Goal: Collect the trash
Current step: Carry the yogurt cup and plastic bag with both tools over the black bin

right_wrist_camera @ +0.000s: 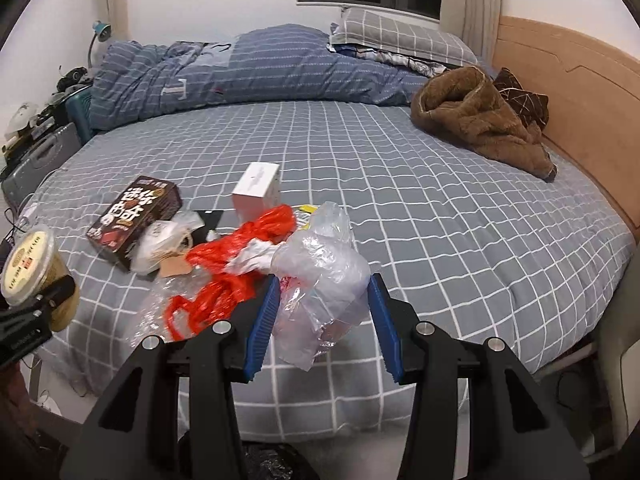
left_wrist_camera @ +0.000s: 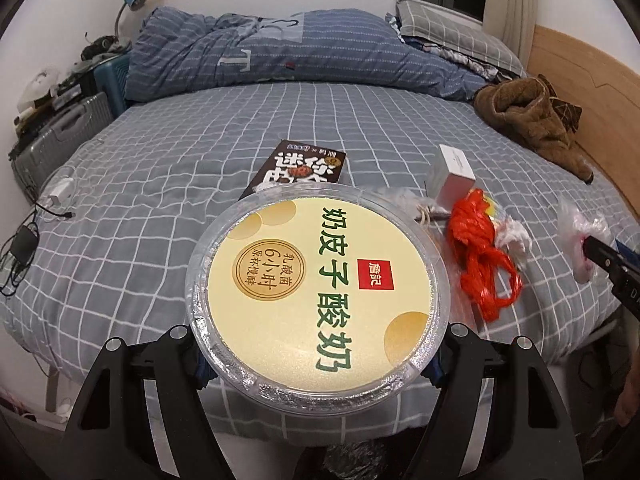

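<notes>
My left gripper (left_wrist_camera: 318, 364) is shut on a round yogurt cup (left_wrist_camera: 316, 280) with a cream lid, held above the bed; the cup also shows in the right wrist view (right_wrist_camera: 30, 266). My right gripper (right_wrist_camera: 322, 316) is shut on a crumpled clear plastic bag (right_wrist_camera: 324, 264), lifted off the sheet; the bag also shows in the left wrist view (left_wrist_camera: 580, 232). On the bed lie a red plastic bag (right_wrist_camera: 236, 256), a dark brown snack box (right_wrist_camera: 134, 216), a white box (right_wrist_camera: 258, 192), a crumpled white wrapper with a paper tag (right_wrist_camera: 168, 244) and clear film (right_wrist_camera: 156, 308).
The grey checked bed sheet (right_wrist_camera: 440, 208) fills both views. A brown fleece garment (right_wrist_camera: 480, 120) lies by the wooden headboard (right_wrist_camera: 580, 100). A folded blue quilt (right_wrist_camera: 240, 72) and pillow sit at the back. Chargers and cables (left_wrist_camera: 36, 224) lie at the left edge.
</notes>
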